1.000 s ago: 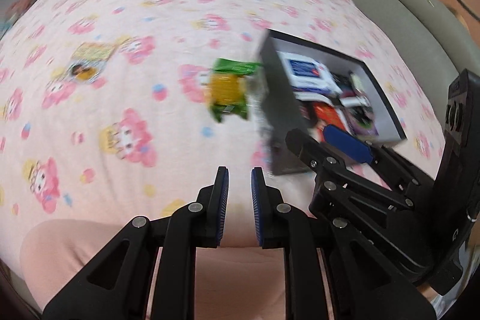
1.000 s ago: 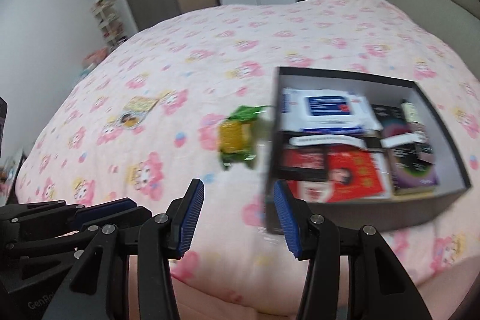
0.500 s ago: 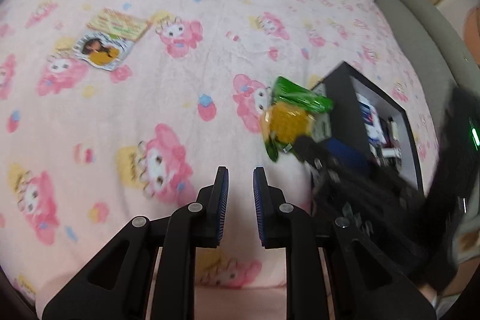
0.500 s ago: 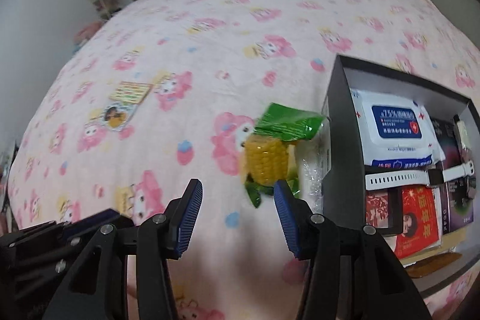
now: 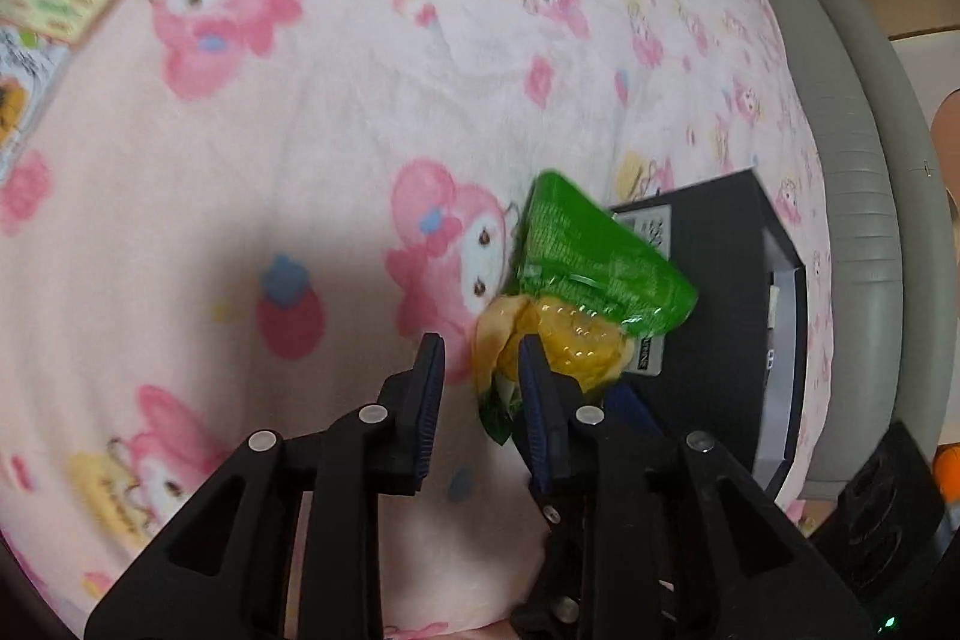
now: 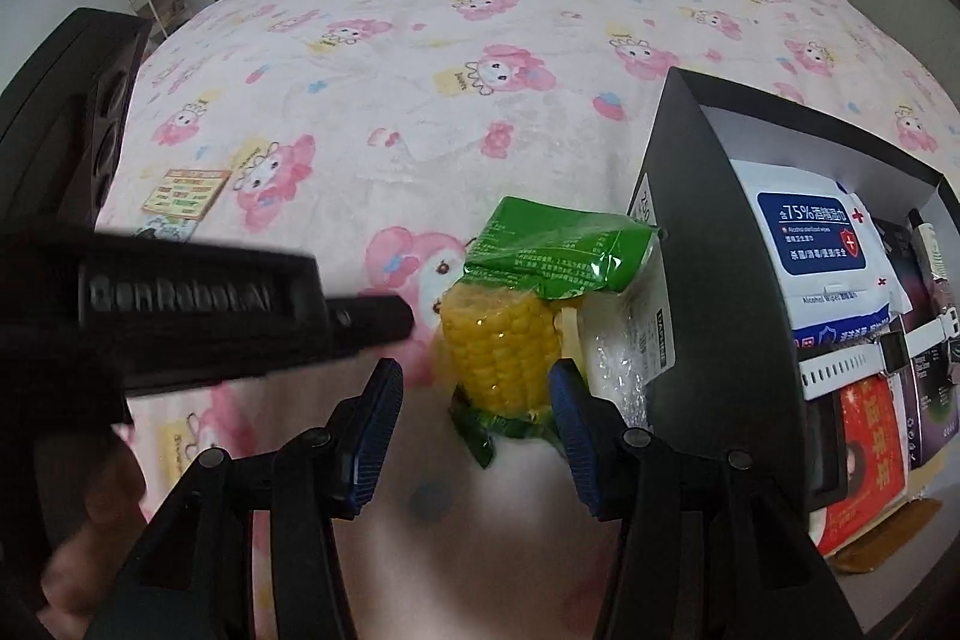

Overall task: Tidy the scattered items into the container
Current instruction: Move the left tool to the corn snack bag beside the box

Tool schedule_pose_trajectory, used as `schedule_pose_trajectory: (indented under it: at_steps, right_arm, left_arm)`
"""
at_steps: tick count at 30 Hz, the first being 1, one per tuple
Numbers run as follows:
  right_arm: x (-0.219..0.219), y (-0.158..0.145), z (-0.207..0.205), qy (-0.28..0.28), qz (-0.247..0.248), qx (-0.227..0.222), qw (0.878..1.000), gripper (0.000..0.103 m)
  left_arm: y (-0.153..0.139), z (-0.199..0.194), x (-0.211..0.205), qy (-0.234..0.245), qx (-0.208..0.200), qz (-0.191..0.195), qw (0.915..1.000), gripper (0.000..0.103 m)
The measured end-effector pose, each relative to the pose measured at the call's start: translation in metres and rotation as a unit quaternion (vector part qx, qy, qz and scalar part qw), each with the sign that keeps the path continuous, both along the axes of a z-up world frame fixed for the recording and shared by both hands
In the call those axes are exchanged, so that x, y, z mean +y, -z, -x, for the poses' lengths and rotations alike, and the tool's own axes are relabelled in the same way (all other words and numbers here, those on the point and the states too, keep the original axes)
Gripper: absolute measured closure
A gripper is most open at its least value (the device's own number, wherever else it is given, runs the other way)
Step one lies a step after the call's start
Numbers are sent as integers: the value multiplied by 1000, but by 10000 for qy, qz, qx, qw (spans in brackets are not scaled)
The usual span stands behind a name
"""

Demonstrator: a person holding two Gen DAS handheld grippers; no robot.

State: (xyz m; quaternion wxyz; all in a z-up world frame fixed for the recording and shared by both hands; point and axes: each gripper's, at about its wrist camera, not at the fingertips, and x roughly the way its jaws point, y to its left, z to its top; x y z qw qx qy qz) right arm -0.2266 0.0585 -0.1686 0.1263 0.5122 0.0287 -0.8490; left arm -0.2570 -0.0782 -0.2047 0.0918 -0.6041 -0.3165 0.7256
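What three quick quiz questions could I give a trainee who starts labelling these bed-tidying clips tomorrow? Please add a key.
1. True or false: the corn packet already lies inside the black box.
2. Which item in the box carries a blue label: (a) the wipes pack, (b) the white watch strap, (c) the red packet?
3. What lies between the right gripper fingers?

Key: 1 false, it lies on the blanket beside the box; 2 a; 3 the corn packet, not yet pinched.

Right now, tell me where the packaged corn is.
The packaged corn lies on the pink bedspread against the black box's outer left wall, just ahead of the right gripper.
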Motion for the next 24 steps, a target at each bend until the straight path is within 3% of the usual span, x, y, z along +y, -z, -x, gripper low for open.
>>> schedule_pose_trajectory:
  at_steps: [2,7,10,13,16,21,24]
  right_arm:
    - [-3,12,6,-17,-42,-183,9998,50]
    - [-10,20,12,-118,-176,-129,9997,42]
    - [-11,20,19,-239,1,-138,9996,35]
    - [-9,13,21,-459,410,-97,9981,35]
    - [-19,2,14,-1011,614,6,9930,35]
    - [-38,-2,7,-1661,1062,-244,9801,35]
    - [-44,5,2,-1717,1072,-530,9779,35]
  left_arm:
    - [6,-1,-4,5,-18,-61,10000,76]
    - [17,-4,-21,-305,-59,-237,9992,76]
    - [12,-5,-30,-496,66,-274,9984,76]
    - [3,-9,-39,-646,119,-70,9978,76]
    - [-7,-15,-51,-836,262,68,9961,76]
    - [-11,-20,-62,-835,450,-510,9942,75]
    - [-8,-20,-55,-583,444,-774,9943,65]
